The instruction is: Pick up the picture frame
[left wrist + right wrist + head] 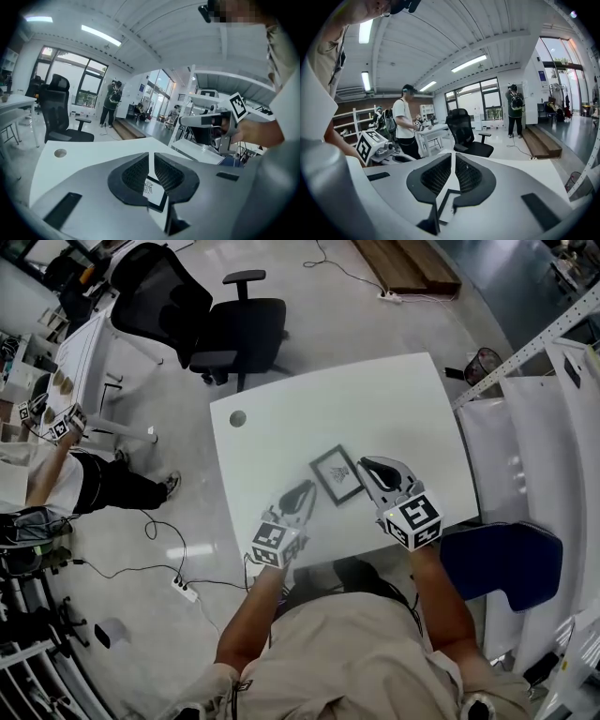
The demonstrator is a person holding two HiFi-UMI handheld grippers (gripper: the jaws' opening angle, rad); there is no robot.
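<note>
A small black-edged picture frame [337, 474] with a white print lies flat on the white table [394, 399], near its front edge. My left gripper [305, 489] hovers just left of the frame, its jaws shut with nothing between them. My right gripper [367, 466] sits close to the frame's right edge, jaws also shut and empty. In the left gripper view the frame [154, 193] shows below the closed left gripper [151, 155]. A corner of the frame [444, 204] peeks under the closed right gripper [453, 155] in the right gripper view.
A black office chair [225, 329] stands beyond the table's far side. A cable hole [237, 418] marks the table's far left corner. A blue seat [502, 559] and white desks are at the right. A person [84, 474] stands at left, with cables and a power strip [183, 589] on the floor.
</note>
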